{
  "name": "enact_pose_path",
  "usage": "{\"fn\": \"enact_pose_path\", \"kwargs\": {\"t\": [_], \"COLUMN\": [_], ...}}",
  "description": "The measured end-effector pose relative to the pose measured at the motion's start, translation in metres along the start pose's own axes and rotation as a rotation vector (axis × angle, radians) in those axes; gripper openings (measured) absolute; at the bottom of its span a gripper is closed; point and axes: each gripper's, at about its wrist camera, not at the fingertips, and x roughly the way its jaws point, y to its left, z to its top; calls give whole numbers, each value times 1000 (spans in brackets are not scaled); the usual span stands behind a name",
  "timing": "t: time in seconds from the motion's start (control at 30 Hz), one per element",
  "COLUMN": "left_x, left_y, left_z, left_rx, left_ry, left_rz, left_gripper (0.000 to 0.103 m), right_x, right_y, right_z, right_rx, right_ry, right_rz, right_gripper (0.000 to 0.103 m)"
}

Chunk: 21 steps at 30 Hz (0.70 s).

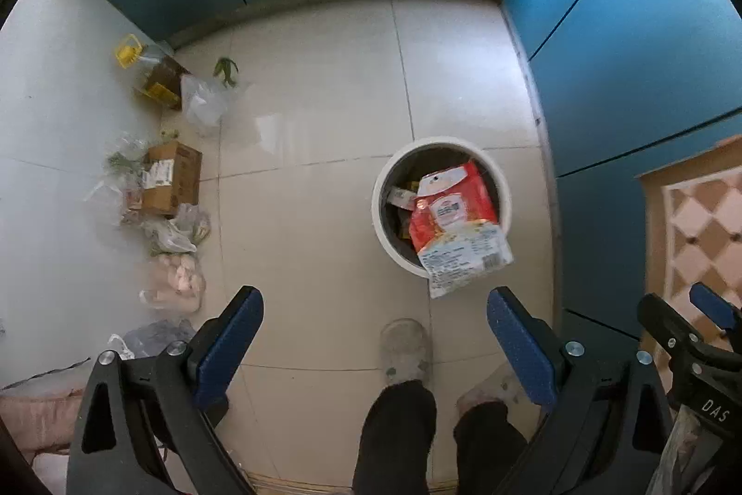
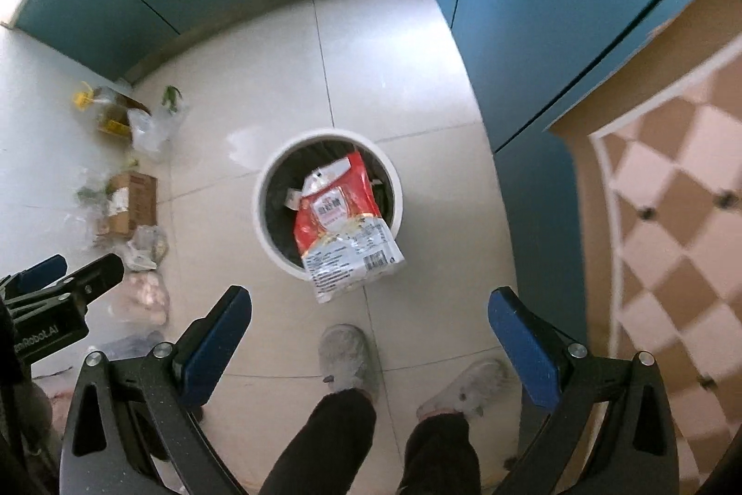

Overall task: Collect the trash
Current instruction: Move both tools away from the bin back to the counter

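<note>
Both the left gripper (image 1: pixel 374 307) and right gripper (image 2: pixel 370 305) gape empty, high above the white bin (image 2: pixel 273 235), where the red snack wrapper (image 2: pixel 343 221) lies, overhanging its near rim.

The pale tiled floor (image 1: pixel 315 114) is being occupied by 1 white bin (image 1: pixel 387 235); well left of the bin, a cardboard box (image 1: pixel 174 182), plastic bags (image 1: pixel 201 100) and an oil bottle (image 1: pixel 148 70) are lying.

red-white wrapper (image 2: pixel 345 226) overhanging white bin (image 2: pixel 269 235)
</note>
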Motion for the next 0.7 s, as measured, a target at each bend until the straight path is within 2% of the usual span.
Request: {"fn": "enact_pose_path", "kwargs": {"t": [0.37, 0.43, 0.53, 0.7], "left_x": [-149, -172, -208, -257], "left_y": [-11, -14, -27, -64], "left_z": [-36, -44, -54, -62], "left_rx": [29, 27, 34, 69], "left_ry": [-119, -139, -189, -275], "left_rz": [-23, -9, 30, 12], "left_gripper": [99, 99, 99, 99], "right_x": [-184, -214, -262, -322], "right_y": [-3, -5, -14, -46], "right_z": [-34, -41, -54, -73], "right_rx": [2, 3, 19, 95], "right_ry": [-113, -133, -163, -211], "right_rz": [40, 54, 101, 194], "right_gripper": [103, 103, 103, 103]}}
